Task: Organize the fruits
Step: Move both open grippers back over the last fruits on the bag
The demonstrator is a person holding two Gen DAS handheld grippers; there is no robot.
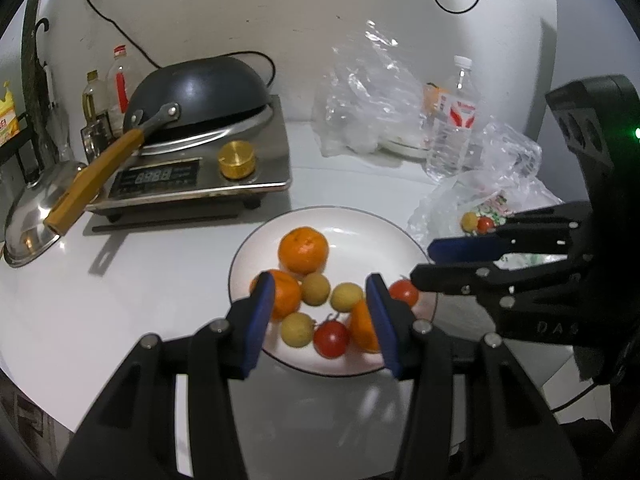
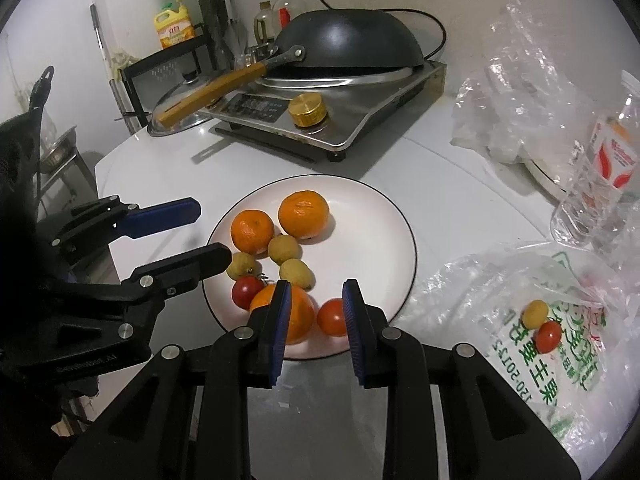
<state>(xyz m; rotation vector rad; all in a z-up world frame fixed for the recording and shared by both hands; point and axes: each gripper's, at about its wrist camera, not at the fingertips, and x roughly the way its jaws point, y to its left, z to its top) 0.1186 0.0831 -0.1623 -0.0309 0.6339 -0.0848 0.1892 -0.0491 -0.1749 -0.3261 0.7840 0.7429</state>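
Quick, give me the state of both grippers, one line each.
Left gripper: open, nothing held, above the plate of fruit.
Right gripper: shut as far as it goes, nothing between its pads, over the plate's near edge.

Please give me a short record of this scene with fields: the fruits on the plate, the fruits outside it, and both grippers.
plate: white, thin dark rim
on plate: three mandarins, three small yellow fruits, two tomatoes
on plastic bag: one yellow fruit, one tomato, side by side
left gripper: jaws open, empty, above plate
right gripper: jaws shut, empty
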